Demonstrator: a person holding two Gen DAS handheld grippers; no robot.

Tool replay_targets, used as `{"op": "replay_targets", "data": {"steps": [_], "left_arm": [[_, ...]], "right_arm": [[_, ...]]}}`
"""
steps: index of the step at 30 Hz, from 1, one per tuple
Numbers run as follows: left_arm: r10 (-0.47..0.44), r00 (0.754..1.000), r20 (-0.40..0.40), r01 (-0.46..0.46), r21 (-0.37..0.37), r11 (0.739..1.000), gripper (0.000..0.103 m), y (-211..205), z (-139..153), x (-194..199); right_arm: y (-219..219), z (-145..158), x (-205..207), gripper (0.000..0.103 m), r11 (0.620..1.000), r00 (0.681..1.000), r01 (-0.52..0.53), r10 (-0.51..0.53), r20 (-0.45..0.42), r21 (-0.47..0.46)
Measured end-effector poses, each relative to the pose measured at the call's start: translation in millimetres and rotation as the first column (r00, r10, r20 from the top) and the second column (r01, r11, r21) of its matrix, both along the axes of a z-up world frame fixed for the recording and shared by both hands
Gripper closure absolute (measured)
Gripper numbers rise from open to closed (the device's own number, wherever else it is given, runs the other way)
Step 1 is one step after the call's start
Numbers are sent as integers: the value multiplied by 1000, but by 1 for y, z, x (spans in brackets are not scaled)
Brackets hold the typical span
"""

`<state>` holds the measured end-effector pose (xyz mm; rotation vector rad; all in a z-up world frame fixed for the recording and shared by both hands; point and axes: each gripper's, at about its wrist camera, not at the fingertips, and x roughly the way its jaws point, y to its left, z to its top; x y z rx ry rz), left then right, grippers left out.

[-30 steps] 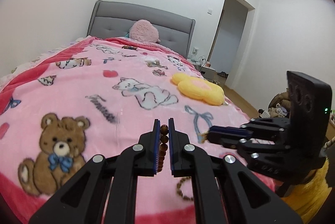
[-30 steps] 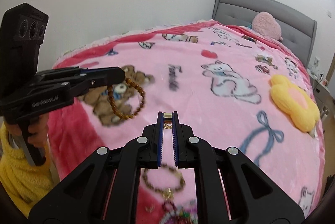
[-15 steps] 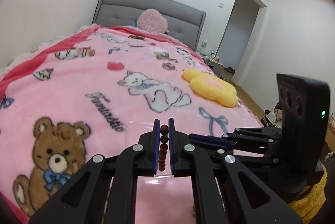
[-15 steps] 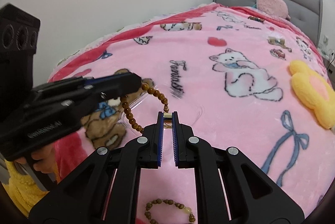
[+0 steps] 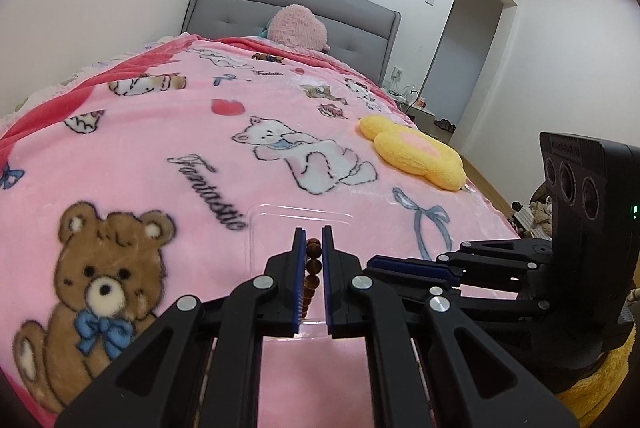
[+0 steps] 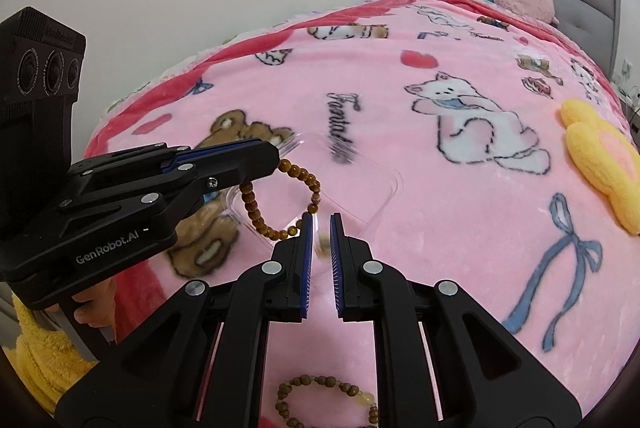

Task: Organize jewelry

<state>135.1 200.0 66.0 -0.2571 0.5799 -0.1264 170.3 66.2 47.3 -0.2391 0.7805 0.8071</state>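
Both grippers clench one bracelet (image 6: 280, 204) — left gripper (image 6: 276, 158) at its 10 o'clock, right gripper (image 6: 320, 240) at 5. It hangs over a clear tray (image 6: 372, 196) on the blanket (image 6: 440, 208); a second bracelet (image 6: 328, 400) lies at 6 o'clock.

Small thing between right gripper (image 6: 320, 248) fingers blurred, can't identify. Second bead bracelet (image 6: 326, 402) partly behind gripper frame, cut by bottom edge. Clear tray (image 6: 384, 204) near edge hidden.

Clear tray (image 6: 384, 204) on blanket (image 6: 440, 212), bead bracelet (image 6: 256, 212) above tray, second bracelet (image 6: 320, 384) nearer camera
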Motion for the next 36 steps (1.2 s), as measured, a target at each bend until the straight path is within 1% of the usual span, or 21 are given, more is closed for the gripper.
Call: {"op": "replay_targets", "data": {"steps": [4, 6, 8, 10, 13, 15, 16, 17, 18, 19, 20, 22, 25, 29, 32, 36], "left_arm": [[-2, 1000, -14, 2, -14, 1000, 95, 2, -6, 2], [-2, 1000, -17, 2, -15, 1000, 95, 4, -9, 3], [0, 1000, -16, 0, -31, 1000, 95, 6, -10, 2], [-4, 1000, -13, 4, -42, 999, 95, 8, -10, 1], [-2, 1000, 3, 2, -36, 999, 95, 8, -6, -3], [-16, 1000, 11, 16, -28, 999, 94, 5, -2, -9], [-26, 1000, 16, 26, -16, 1000, 89, 2, 0, -13], [-32, 999, 26, 32, 8, 999, 76, -3, 2, -19], [-31, 999, 41, 30, 33, 999, 67, -8, 3, -25], [-31, 997, 68, 26, 73, 997, 53, -15, 5, -33], [-37, 995, 89, 27, 111, 993, 47, -23, 6, -42], [-68, 992, 102, 52, 151, 987, 46, -37, 4, -55], [-118, 991, 66, 106, 168, 980, 44, -62, -8, -68], [-172, 985, 14, 166, 197, 966, 44, -92, -29, -74], [-180, 983, -27, 182, 194, 964, 44, -102, -43, -72], [-177, 981, -73, 188, 176, 966, 44, -104, -56, -66]], "right_arm": [[-1, -2, -2, 93, 1000, 1000, 2, -2, 9, -9], [-3, -1, -4, 93, 1000, 1000, -2, 2, 12, -3], [-6, 0, -7, 93, 1000, 1000, -4, 3, 19, 4], [-9, 3, -13, 93, 1000, 999, -8, 7, 39, 6], [-18, 12, -21, 93, 1000, 998, -12, 10, 58, 28], [-28, 21, -26, 93, 999, 997, -10, 7, 72, 45], [-35, 25, -30, 93, 999, 996, -9, 4, 84, 51], [-41, 28, -33, 93, 999, 996, -4, -1, 91, 53], [-50, 31, -37, 93, 998, 995, 5, -10, 102, 55], [-57, 33, -40, 90, 998, 994, 9, -14, 105, 55], [-64, 33, -43, 82, 999, 994, 14, -20, 107, 53], [-82, 31, -52, 76, 999, 992, 39, -43, 119, 36], [-108, 20, -65, 76, 997, 988, 77, -76, 137, -8], [-133, 1, -74, 76, 993, 989, 109, -103, 108, -50], [-150, -18, -78, 76, 988, 990, 127, -121, 78, -86], [-167, -34, -81, 76, 987, 991, 134, -132, 30, -87]]}}
